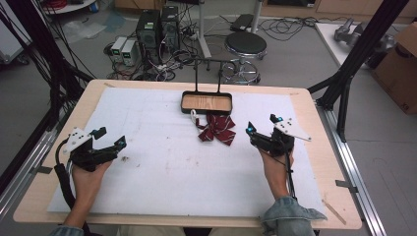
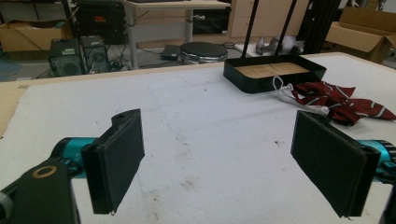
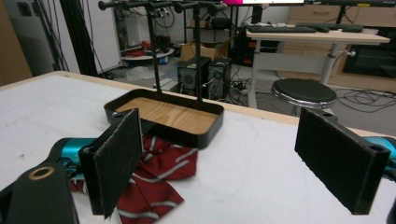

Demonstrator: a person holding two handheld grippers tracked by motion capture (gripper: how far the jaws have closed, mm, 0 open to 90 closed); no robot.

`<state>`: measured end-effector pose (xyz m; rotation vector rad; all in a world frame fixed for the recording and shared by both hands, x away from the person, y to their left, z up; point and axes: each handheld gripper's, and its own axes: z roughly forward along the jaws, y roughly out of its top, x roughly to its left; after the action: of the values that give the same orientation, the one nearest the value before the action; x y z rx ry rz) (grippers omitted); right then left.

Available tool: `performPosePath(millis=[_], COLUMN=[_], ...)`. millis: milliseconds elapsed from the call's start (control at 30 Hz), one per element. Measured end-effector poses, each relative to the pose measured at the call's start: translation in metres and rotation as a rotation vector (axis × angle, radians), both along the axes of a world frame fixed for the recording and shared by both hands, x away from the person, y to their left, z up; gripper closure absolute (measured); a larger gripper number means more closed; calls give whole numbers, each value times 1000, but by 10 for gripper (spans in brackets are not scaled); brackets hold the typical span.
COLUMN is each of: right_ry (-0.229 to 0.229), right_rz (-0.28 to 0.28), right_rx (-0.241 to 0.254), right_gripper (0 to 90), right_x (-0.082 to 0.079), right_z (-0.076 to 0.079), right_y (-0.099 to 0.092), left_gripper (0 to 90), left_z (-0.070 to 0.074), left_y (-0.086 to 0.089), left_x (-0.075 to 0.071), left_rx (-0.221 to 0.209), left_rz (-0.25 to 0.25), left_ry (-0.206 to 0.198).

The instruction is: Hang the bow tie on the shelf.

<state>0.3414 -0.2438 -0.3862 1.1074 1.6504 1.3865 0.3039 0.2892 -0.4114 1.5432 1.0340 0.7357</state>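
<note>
- High view: we see the left gripper [image 1: 109,137] held low over the white sheet [image 1: 162,172] on the table [image 1: 305,98], jaws spread apart w/ nothing between them. The right gripper [image 1: 262,124] sits across the sheet, jaws also apart and empty. The red striped tie [image 1: 215,129] lies crumpled on the sheet just to the left of the right gripper's tips, well apart from the left gripper. Beyond the tie, touching or nearly so, stands the black tray [image 1: 206,103] w/ a wood floor and an upright rack rising from its far side. A white cord [image 1: 194,118] loops off the tie near the tray's front wall.
- Left gripper view: we look along the left gripper [image 2: 217,168], both black pads wide open, bare sheet [image 2: 205,121] between them. The tie [image 2: 336,100] lies ahead and off to the right, past the right pad; its white cord [image 2: 282,91] sits by the tray [image 2: 261,79], further ahead.
- Right gripper view: the right gripper [image 3: 238,158] is open too, nothing clamped. The tie [image 3: 159,172] lies close, partly behind the left pad, not between the jaws. The tray [image 3: 187,133] stands straight ahead, just past the tie, w/ the tie's edge at its front wall.
</note>
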Motion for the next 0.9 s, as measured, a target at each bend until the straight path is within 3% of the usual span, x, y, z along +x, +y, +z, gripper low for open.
performPosePath(millis=[433, 467, 633, 667, 767, 800, 900], right_ry=[57, 85, 107, 137, 162, 193, 211], right_rz=[95, 104, 109, 113, 118, 130, 139], right_rx=[10, 9, 8, 1, -7, -24, -44], right_gripper=[183, 184, 227, 244, 257, 281, 330], right_x=[42, 51, 64, 71, 77, 83, 88], right_z=[2, -3, -12, -18, -23, -30, -35], right_y=[62, 73, 86, 92, 97, 103, 110], left_gripper=[170, 169, 169, 170, 170, 170, 171], left_z=[-1, -1, -2, -2, -2, -2, -2], left_y=[0, 0, -1, 0, 0, 0, 0], left_x=[0, 0, 0, 0, 0, 0, 0], left_rx=[-6, -6, -5, -4, -7, -11, -12], left_rz=[4, 5, 2, 1, 2, 3, 4], left_ry=[0, -1, 0, 1, 5, 3, 2])
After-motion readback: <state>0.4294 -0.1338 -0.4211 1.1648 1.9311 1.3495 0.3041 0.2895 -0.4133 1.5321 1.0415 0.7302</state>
